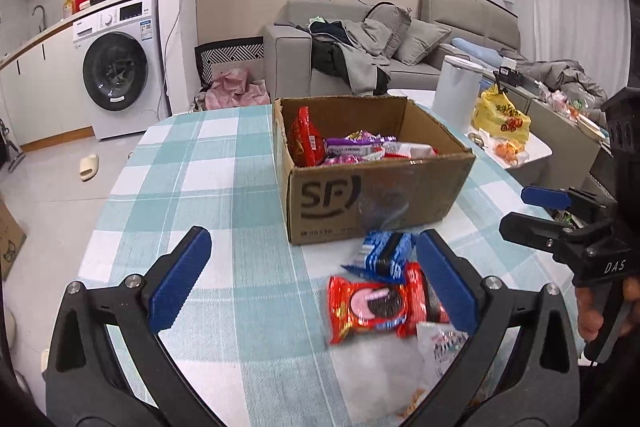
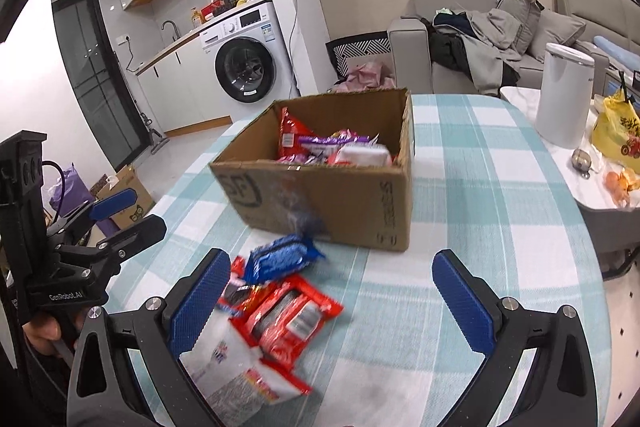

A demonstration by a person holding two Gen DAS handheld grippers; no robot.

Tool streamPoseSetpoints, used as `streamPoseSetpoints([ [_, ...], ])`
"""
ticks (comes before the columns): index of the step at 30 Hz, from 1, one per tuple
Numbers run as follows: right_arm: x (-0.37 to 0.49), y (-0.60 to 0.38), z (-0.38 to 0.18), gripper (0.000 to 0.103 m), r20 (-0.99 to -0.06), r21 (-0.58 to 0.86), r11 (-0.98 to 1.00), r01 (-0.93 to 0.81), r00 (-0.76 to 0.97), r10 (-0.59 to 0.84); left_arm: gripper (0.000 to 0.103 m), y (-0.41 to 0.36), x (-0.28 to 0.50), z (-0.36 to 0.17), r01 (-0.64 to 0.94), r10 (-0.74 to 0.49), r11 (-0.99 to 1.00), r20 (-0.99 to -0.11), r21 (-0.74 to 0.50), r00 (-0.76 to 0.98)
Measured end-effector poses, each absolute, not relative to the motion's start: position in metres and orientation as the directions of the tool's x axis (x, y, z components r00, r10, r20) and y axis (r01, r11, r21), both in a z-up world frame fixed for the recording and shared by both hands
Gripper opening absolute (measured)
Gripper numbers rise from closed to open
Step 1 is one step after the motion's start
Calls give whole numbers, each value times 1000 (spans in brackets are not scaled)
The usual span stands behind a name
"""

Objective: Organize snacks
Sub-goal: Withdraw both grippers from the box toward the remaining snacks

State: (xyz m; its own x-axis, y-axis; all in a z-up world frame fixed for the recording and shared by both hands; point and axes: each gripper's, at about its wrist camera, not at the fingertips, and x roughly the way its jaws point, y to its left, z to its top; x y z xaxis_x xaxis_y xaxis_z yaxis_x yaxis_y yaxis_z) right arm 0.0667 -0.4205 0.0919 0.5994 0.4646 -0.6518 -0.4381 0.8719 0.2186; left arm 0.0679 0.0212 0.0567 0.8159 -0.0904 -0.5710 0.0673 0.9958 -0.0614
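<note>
A brown cardboard box (image 1: 372, 195) marked SF stands on the checked tablecloth and holds several snack packs (image 1: 352, 147); it also shows in the right wrist view (image 2: 340, 199). In front of it lie a blue cookie pack (image 1: 386, 251), a red cookie pack (image 1: 372, 307) and a white bag (image 1: 440, 343). They also show in the right wrist view: the blue pack (image 2: 280, 257), the red pack (image 2: 288, 319) and the white bag (image 2: 240, 367). My left gripper (image 1: 316, 281) is open and empty above the table, left of the loose packs. My right gripper (image 2: 334, 303) is open and empty, right of them.
The table (image 1: 192, 163) has a rounded edge with floor beyond. A white side table (image 2: 576, 171) at the right carries a white canister (image 2: 566, 95), a yellow bag (image 2: 618, 135) and oranges. A sofa (image 1: 440, 39) and a washing machine (image 1: 120, 67) stand behind.
</note>
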Motion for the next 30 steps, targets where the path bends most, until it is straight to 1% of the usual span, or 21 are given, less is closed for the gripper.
streamPoseSetpoints([
  [13, 30, -411, 73, 103, -705, 195, 860, -471, 542, 457, 102, 25, 33, 48, 35, -57, 998, -594, -49, 803],
  [21, 18, -398, 63, 103, -721, 199, 810, -552, 477, 503, 102, 27, 31, 36, 34, -64, 998, -619, -59, 783],
  [25, 18, -390, 53, 103, -745, 193, 795, -576, 441, 500, 102, 28, 33, 25, 34, -64, 998, -642, -59, 764],
  [30, 14, -379, 40, 103, -768, 200, 761, -617, 383, 513, 102, 27, 37, 20, 39, -72, 997, -649, -65, 757],
])
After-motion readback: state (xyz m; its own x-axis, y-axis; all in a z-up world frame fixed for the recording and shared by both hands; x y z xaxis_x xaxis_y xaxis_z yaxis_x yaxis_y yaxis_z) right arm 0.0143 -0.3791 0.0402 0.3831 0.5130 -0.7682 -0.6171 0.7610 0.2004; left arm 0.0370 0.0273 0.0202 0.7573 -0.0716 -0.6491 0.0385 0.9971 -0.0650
